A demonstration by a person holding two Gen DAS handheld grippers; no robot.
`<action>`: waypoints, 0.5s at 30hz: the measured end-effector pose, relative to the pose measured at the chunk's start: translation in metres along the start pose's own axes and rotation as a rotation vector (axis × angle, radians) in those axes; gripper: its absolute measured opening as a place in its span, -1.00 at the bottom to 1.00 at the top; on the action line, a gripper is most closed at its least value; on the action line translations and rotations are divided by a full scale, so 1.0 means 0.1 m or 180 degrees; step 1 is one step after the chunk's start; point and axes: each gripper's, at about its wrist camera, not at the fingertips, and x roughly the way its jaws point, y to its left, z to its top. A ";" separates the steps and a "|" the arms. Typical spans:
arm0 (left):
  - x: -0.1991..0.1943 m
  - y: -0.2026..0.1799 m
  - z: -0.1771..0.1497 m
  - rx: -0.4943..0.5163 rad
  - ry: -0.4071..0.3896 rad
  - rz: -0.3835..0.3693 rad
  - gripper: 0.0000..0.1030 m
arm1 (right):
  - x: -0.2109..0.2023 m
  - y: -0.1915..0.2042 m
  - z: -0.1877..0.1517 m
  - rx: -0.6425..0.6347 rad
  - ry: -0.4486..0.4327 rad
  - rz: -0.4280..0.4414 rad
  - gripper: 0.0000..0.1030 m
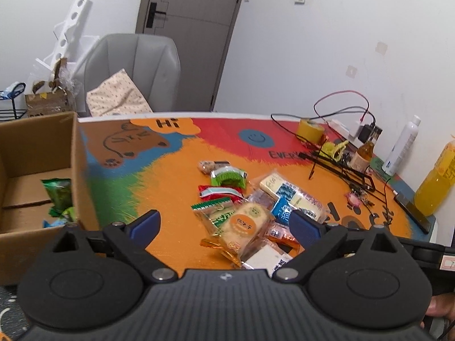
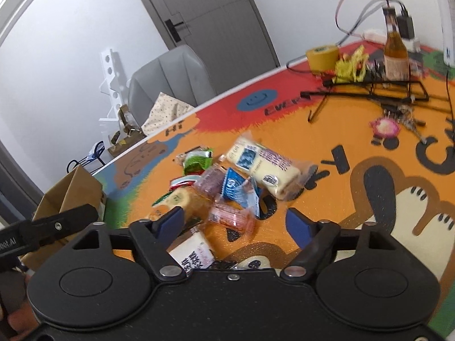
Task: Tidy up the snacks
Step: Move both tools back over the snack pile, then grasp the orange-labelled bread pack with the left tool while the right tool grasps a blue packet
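Glossy plastic snack wrappers (image 1: 247, 221) — matt cardboard box (image 1: 37, 147)

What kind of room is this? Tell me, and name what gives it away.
Probably a room in a home or small office used as a workspace: a grey door with a lever handle, a padded grey chair behind a table with a cartoon-print cover, and a cardboard box beside scattered snack packets.

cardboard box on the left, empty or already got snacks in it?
Not empty. The left wrist view shows the open cardboard box with a green snack packet and other wrappers lying on its floor; most snacks are on the table.
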 end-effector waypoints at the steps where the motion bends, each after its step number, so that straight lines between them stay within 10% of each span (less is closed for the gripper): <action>1: 0.05 -0.01 0.00 0.0007 0.0021 -0.0021 0.83 | 0.04 -0.02 0.01 0.0031 0.0012 0.0005 0.39; 15: 0.70 -0.13 -0.03 0.0188 0.0387 -0.0156 0.62 | 0.47 -0.17 0.06 0.0214 0.0148 0.0017 0.10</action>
